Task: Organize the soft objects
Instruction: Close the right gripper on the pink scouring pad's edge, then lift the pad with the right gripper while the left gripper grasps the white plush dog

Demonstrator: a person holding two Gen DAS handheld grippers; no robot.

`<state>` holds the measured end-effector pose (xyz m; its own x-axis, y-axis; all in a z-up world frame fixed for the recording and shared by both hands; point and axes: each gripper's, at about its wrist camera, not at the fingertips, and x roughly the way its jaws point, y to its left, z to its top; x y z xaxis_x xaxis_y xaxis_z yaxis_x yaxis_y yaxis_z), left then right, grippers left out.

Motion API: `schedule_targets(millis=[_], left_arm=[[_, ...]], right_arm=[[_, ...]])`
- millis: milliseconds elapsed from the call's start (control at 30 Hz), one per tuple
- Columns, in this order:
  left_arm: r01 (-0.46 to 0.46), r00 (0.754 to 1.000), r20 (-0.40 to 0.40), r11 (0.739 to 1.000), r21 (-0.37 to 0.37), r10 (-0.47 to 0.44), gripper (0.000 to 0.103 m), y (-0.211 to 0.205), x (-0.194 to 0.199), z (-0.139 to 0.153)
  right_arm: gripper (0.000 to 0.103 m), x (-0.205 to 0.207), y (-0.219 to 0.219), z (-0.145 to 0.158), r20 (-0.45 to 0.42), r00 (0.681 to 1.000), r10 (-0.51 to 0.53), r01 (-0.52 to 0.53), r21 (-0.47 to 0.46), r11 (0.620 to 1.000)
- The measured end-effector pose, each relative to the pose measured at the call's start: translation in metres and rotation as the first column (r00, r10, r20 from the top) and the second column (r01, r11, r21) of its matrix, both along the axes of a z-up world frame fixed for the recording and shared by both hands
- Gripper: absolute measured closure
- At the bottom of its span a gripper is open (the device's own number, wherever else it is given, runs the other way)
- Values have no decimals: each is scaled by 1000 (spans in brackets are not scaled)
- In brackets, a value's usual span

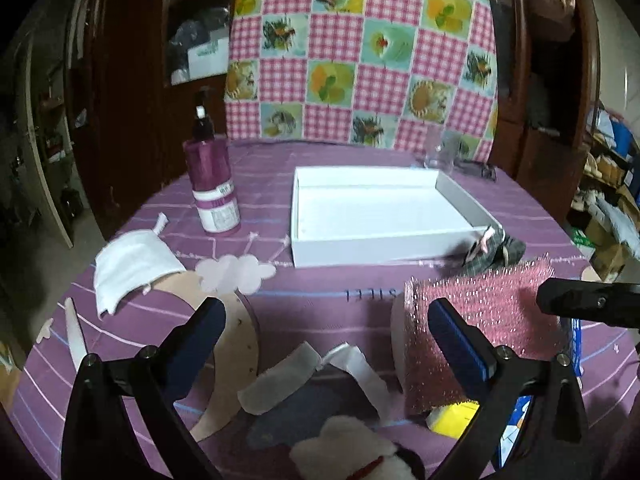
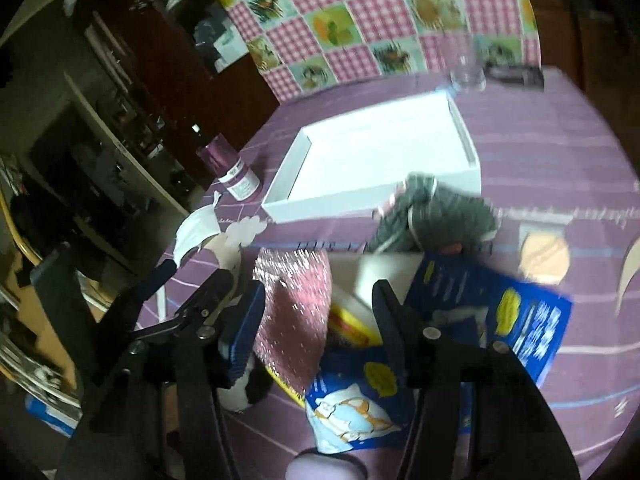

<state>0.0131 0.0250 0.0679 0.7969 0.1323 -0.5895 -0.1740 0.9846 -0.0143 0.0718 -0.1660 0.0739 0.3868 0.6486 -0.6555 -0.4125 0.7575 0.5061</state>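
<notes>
A pink glittery sponge cloth (image 1: 492,320) (image 2: 296,312) stands on the purple tablecloth (image 1: 320,292) at the near right. My right gripper (image 2: 318,316) is open around it: the left pad sits beside the cloth and a gap remains at the right finger (image 2: 390,320). My left gripper (image 1: 326,320) is open and holds nothing, above white fabric strips (image 1: 280,384) and a white plush toy (image 1: 352,452). A grey plaid cloth (image 1: 496,250) (image 2: 436,212) lies against the near right corner of the white box (image 1: 360,248) (image 2: 320,204). A white folded cloth (image 1: 132,264) lies at the left.
A purple pump bottle (image 1: 212,188) stands left of the box. A blue printed package (image 2: 520,320) and a yellow item (image 1: 456,416) lie under and beside the pink cloth. A clear glass (image 2: 466,76) stands behind the box. The table edge runs close on the left.
</notes>
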Motion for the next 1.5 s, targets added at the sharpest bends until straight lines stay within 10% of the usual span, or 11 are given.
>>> schedule_targets(millis=[667,833,1000,1267,1500], left_arm=[[17,998,-67,1000,-7,-17,7,-6,8,-13],[17,998,-68,1000,-17,-18,7,-7,8,-14],[18,998,-64,1000,-14,-19,7,-8,9,-14],[16,998,-59,1000,19,-14,7,-11,8,-13],[23,999,-36,1000,-8,-23,7,-8,4,-10]], right_arm=[[51,-14,16,-3,65,995,70,-77,121,990],[16,-16,28,-8,96,983,158,-167,93,982],[15,-21,32,-6,79,983,164,-167,33,985],[80,-16,21,-14,38,990,139,-143,120,983],[84,-20,17,-7,98,986,135,-148,140,979]])
